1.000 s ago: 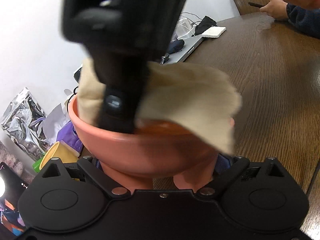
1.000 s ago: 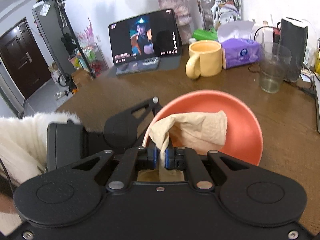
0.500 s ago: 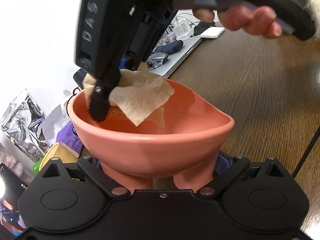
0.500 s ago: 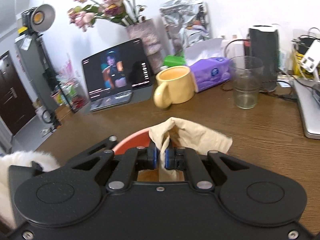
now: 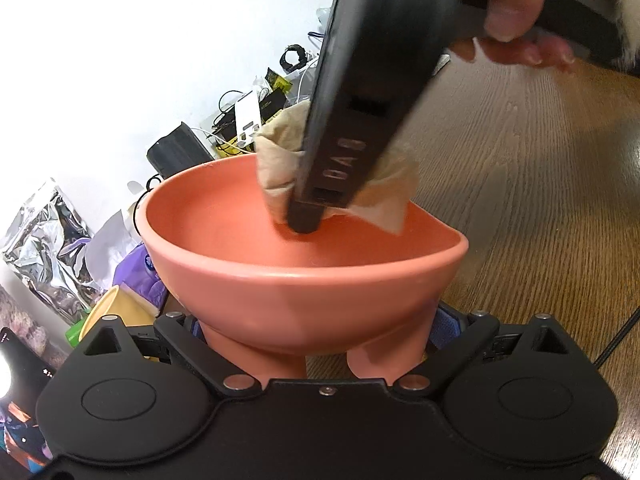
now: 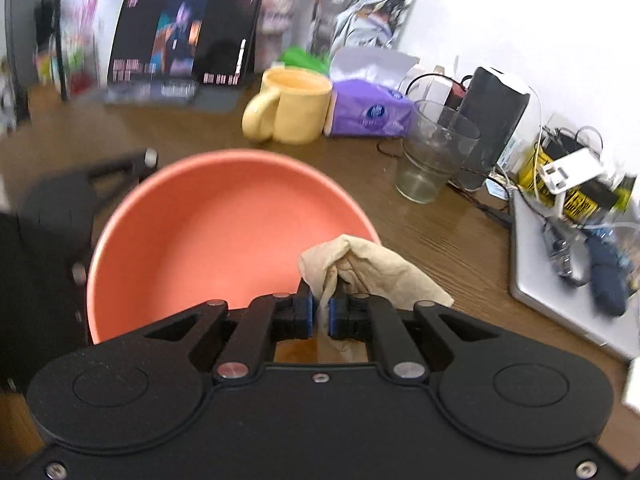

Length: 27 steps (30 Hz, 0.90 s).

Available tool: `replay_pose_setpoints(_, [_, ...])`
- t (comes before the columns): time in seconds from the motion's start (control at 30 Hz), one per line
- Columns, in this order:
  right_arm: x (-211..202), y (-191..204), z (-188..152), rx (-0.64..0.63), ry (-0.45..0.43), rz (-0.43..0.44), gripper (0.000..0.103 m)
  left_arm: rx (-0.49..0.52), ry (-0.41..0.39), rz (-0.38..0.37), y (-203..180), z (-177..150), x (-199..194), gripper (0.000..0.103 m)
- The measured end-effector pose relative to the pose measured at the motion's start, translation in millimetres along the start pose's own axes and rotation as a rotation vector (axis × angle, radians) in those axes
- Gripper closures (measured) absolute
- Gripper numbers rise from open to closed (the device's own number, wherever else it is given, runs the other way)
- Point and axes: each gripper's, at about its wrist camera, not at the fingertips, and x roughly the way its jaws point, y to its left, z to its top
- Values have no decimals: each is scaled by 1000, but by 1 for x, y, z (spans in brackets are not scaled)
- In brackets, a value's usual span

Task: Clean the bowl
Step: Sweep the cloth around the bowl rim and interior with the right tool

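- My right gripper [image 6: 320, 314] has its two blue-padded fingers [image 6: 305, 312] pressed together on a beige paper towel [image 6: 372, 270]; only the pinched fold of towel separates the pads.
- The towel rises in a crumpled peak just ahead of my right fingertips and drapes to their right, over the near-right rim of the bowl [image 6: 224, 232].
- From my left wrist view, the same right gripper [image 5: 306, 222] comes down from above into the bowl [image 5: 296, 280], its tip at the inner wall on the far side, with the towel [image 5: 390, 196] bunched around it and spilling over the rim.
- A hand [image 5: 516, 12] grips the right gripper's handle at the upper right of that view; a pale fuzzy sleeve shows at the edge.
- My left gripper [image 5: 326, 344] holds the salmon-coloured bowl from below: the bowl's body fills the space directly ahead of its fingers, and the pads bear on the sides of its foot, with a strip of blue pad visible at the right.
- The bowl sits tilted above the wooden table [image 5: 540, 184], its opening turned toward my right gripper; its inside looks smooth and bare in both views.
- Beyond my right fingertips stand a yellow mug [image 6: 294, 110], a purple tissue pack [image 6: 370, 114] and a clear glass [image 6: 432, 152], well apart from the bowl.
- A tablet [image 6: 184, 40] with a lit screen leans farther back to the left; the right wrist view is somewhat blurred.
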Motion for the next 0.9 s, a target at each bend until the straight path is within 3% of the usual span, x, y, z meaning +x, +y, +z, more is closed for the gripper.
replay_pose_setpoints(0.27, [-7, 7, -9, -53, 88, 24, 95, 1, -1, 0, 7, -3, 0, 7])
replay_pose_setpoints(0.47, [-10, 5, -12, -21, 151, 107, 95, 6, -5, 0, -35, 4, -5, 7])
replay_pose_setpoints(0.9, [-14, -8, -18, 130, 184, 314, 94, 1, -1, 0, -18, 5, -9, 7])
